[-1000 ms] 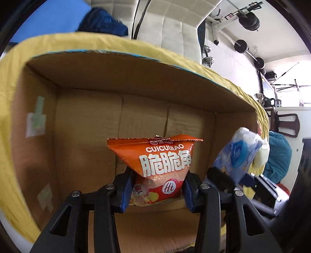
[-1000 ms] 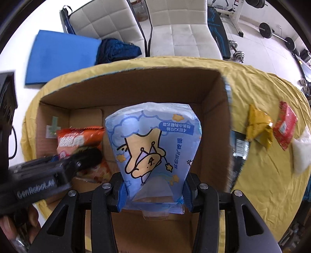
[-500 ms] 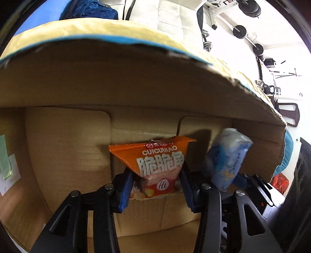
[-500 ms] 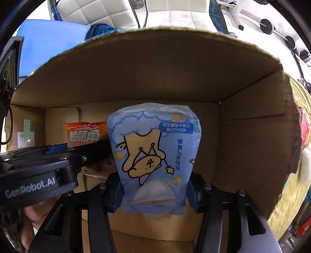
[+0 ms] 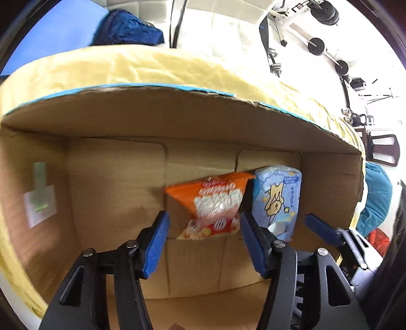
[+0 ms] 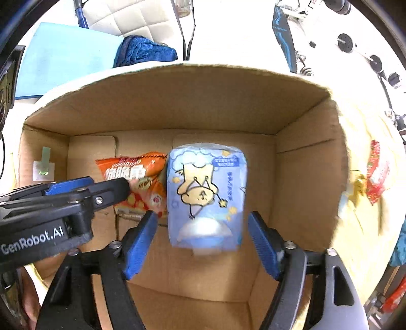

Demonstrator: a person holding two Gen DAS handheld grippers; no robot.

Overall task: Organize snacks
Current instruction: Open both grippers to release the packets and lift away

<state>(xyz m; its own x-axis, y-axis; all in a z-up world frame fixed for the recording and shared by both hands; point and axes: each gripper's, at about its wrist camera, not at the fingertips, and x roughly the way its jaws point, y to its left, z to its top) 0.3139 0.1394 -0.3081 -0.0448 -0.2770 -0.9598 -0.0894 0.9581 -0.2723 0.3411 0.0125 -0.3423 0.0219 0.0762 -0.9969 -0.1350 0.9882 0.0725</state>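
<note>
An open cardboard box (image 5: 177, 119) (image 6: 177, 101) fills both views. On its floor lies an orange snack bag (image 5: 215, 203) (image 6: 137, 175), and a light-blue cartoon packet (image 5: 276, 200) (image 6: 205, 198) sits right beside it. My left gripper (image 5: 203, 220) hangs over the orange bag with its jaws opening; the bag lies loose between the blue pads, which do not press on it. My right gripper (image 6: 203, 218) straddles the blue packet, its jaws also opening and its pads clear of the packet's sides. A left finger (image 6: 109, 190) crosses over the orange bag.
The box stands on a yellow tablecloth (image 5: 152, 68). A red packet (image 6: 378, 175) and a yellow packet (image 6: 357, 185) lie on the cloth to the right of the box. White chairs (image 6: 121, 17), a blue mat (image 6: 63, 58) and floor weights (image 5: 317, 45) lie beyond.
Both grippers held their packets a second ago. Their jaws have spread, and the orange bag and the blue packet now lie loose on the box floor. The left view has drawn back.
</note>
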